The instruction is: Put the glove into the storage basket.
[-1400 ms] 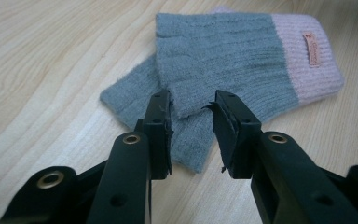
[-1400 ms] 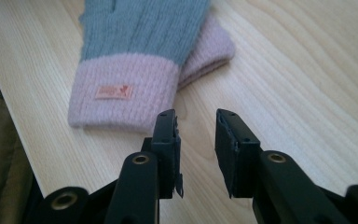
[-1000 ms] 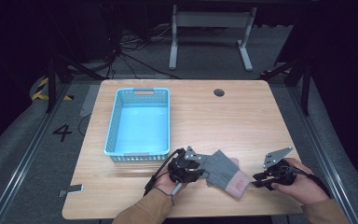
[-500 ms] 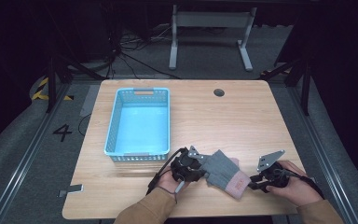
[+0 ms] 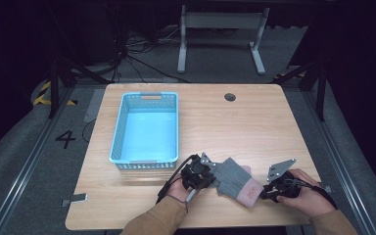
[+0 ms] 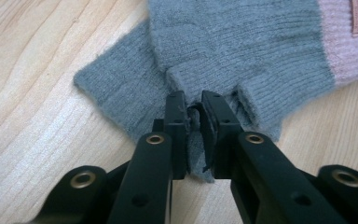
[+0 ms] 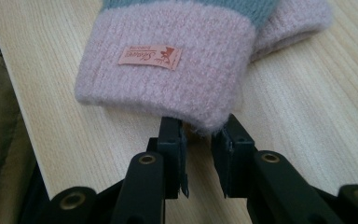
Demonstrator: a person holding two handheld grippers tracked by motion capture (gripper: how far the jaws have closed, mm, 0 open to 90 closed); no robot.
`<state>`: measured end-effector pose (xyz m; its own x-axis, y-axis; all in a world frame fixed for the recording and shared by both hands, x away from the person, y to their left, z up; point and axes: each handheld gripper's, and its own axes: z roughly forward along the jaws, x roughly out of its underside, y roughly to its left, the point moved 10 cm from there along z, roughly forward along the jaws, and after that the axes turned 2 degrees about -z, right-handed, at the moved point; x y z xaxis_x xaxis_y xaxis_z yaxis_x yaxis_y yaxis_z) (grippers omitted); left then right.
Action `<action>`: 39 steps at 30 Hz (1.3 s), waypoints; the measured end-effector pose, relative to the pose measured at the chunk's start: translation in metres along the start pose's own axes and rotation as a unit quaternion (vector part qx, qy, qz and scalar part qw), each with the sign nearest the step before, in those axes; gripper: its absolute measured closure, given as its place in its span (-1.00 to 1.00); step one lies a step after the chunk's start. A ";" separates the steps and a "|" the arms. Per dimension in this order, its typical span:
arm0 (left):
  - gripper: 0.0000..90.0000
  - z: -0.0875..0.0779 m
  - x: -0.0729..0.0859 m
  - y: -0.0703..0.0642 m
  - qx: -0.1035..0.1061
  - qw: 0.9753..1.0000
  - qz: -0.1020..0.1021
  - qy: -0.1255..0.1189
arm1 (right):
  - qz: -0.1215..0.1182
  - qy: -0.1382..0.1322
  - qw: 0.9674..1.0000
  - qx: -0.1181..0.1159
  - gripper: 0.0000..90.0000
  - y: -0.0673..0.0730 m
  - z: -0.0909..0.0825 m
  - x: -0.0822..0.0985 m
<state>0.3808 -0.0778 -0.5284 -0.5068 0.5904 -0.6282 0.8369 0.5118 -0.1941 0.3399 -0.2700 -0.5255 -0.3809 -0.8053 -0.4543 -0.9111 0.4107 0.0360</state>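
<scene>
Left gripper (image 6: 193,105) has its jaws nearly together, pinching a grey fingertip of the glove (image 5: 233,180); those jaws have just been closing with the knit between them. Right gripper (image 7: 204,133) stands at the pink cuff (image 7: 168,70); its jaws have just been closing, the cuff's lower edge sits between their tips, and whether the pads press on it cannot be told. Glove lies flat on the table (image 5: 254,127), near its front edge, between the two grippers; the blue basket (image 5: 148,128) stands apart, to the left and farther back. Glove body is grey ribbed knit with a fuzzy nap; short fingers point towards the left gripper; the cuff is pale pink and folded, bearing a small pink sewn label (image 7: 150,57) with script lettering too small to read; a second pink cuff edge shows behind the first in the right gripper view.
</scene>
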 end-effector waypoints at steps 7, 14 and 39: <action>0.72 0.002 0.000 -0.001 0.005 1.000 -0.005 0.002 | -0.002 -0.009 1.000 0.015 0.57 -0.004 -0.009 -0.001; 0.65 0.003 -0.001 -0.002 -0.004 1.000 0.000 0.006 | -0.014 -0.012 1.000 0.024 0.59 -0.005 -0.011 -0.003; 0.99 -0.010 -0.007 0.001 -0.036 0.999 -0.003 -0.003 | -0.005 -0.015 0.999 0.030 0.95 -0.003 -0.019 -0.009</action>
<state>0.3836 -0.0751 -0.5165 -0.5099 0.5837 -0.6318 0.8168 0.5589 -0.1429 0.3434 -0.2720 -0.5045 -0.3655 -0.7966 -0.4815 -0.9035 0.4279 -0.0221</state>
